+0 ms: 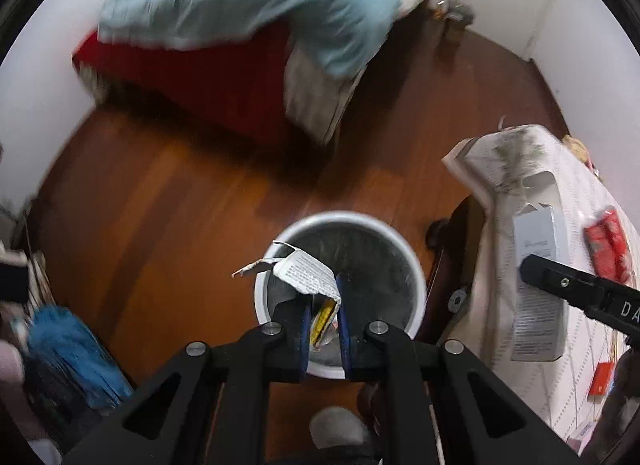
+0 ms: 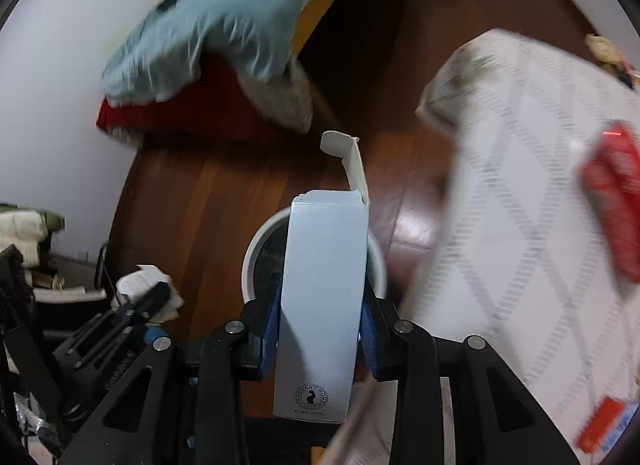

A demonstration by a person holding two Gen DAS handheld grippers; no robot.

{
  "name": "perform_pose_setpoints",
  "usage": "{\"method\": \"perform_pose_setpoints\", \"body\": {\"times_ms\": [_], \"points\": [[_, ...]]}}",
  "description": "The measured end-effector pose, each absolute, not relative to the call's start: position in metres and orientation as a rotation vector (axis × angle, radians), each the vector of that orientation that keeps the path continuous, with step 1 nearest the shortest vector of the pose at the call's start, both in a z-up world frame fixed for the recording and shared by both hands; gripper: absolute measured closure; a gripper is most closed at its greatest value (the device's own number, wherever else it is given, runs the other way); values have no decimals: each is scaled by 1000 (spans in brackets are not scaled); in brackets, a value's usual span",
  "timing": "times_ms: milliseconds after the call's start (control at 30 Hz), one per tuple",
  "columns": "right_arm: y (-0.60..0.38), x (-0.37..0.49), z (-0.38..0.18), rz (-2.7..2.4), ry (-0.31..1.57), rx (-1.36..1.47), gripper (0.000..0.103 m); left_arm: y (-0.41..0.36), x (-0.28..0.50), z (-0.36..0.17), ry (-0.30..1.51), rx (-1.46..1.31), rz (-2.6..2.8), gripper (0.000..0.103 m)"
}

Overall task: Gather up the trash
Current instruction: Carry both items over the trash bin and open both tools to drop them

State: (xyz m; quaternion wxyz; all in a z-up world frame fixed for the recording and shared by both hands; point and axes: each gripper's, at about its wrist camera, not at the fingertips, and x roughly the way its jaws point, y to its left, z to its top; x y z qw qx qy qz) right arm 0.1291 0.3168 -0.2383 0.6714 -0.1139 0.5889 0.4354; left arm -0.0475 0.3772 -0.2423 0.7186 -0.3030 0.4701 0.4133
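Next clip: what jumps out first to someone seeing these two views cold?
The tall pale box fills the middle of the right wrist view, clamped in the right gripper above the white bin. In the left wrist view, the left gripper pinches a torn printed wrapper over that bin. Behind, a blue blanket lies heaped on a red bed.

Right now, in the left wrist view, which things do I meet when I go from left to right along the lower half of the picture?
Blue bundle → torn printed wrapper in the left tongs, above the white bin → pale box in the right tongs → red packet on the patterned cloth.
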Motion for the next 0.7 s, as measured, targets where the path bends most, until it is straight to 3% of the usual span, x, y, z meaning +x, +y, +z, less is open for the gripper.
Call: {"method": "perform_pose_setpoints", "body": {"times_ms": [300,633,667,700], "points": [[382,119,-318,989,1464,-405,67,410,-57,-314,1085,-894,859,94],[414,124,-364,976,1550,-479,66,419,-64,-328,1086,-1000,816,92],[417,125,-367,969,1560,-495,65,420,-66,-328,1086,-1014,820,87],[419,126,-369,959,1565,-503,64,421,-69,-327,1084,-1024,823,76]]}}
